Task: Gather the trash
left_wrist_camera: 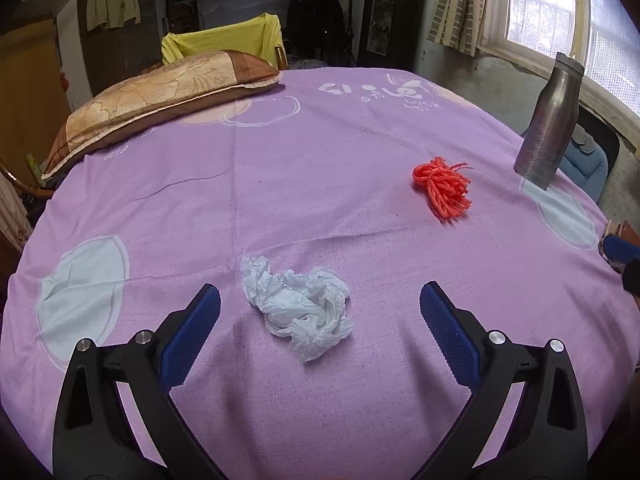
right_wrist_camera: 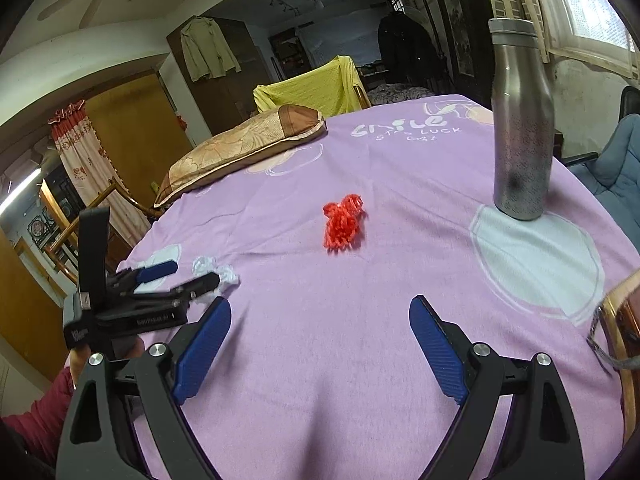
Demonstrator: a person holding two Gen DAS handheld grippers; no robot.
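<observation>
Purple bedsheet [left_wrist_camera: 320,200]: trash laid out, nothing grasped.
Left gripper [left_wrist_camera: 320,304] spread wide around crumpled white plastic bag [left_wrist_camera: 298,312]; right gripper [right_wrist_camera: 320,316] released, red yarn bundle [right_wrist_camera: 342,222] farther off.

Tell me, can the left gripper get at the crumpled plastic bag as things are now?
Probably yes. The left gripper is open, and the bag lies on the purple sheet just ahead, between the fingers' lines, with nothing in between. The red yarn lies well clear.
</observation>
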